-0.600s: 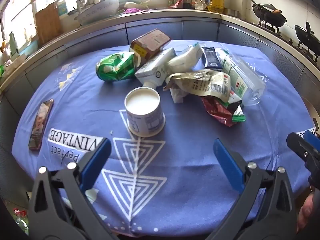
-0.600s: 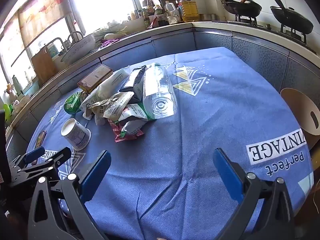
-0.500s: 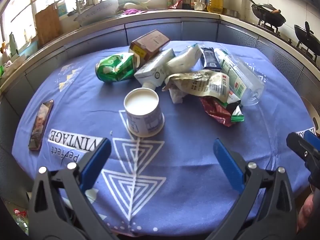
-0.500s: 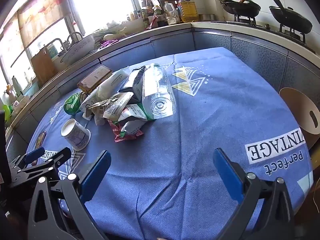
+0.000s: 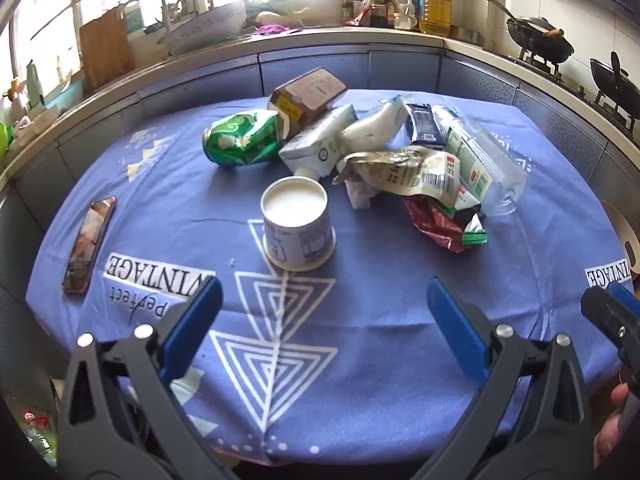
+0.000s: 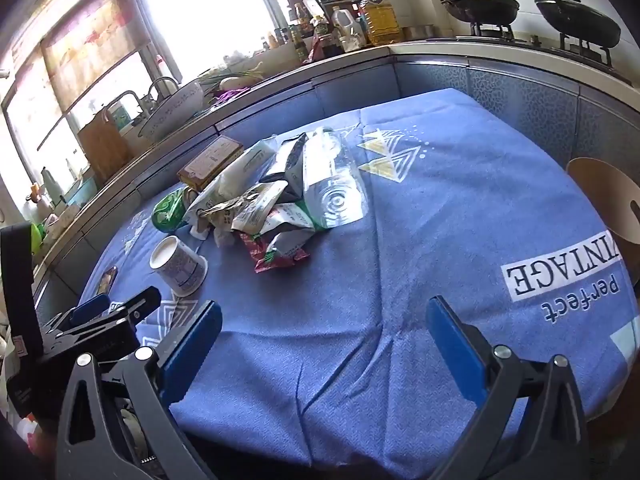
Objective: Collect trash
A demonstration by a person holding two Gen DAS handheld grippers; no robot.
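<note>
A heap of trash lies on the blue tablecloth (image 5: 360,340): an upside-down white paper cup (image 5: 298,224), a crushed green can (image 5: 240,138), a brown carton (image 5: 306,94), a white carton (image 5: 320,144), crumpled wrappers (image 5: 404,174), a red wrapper (image 5: 436,224) and a clear plastic bottle (image 5: 480,160). My left gripper (image 5: 324,312) is open and empty, just short of the cup. My right gripper (image 6: 322,336) is open and empty over bare cloth, well short of the heap (image 6: 280,204). The cup (image 6: 180,266) and bottle (image 6: 332,184) also show in the right wrist view.
A phone (image 5: 90,244) lies on the cloth at the left. A kitchen counter (image 5: 320,40) with sink, bottles and woks curves behind the table. A wooden stool (image 6: 608,200) stands at the table's right edge. The right gripper's tip (image 5: 608,312) shows at the left view's right edge.
Both grippers have hardly moved; the views shift only slightly. Nothing was taken hold of or let go.
</note>
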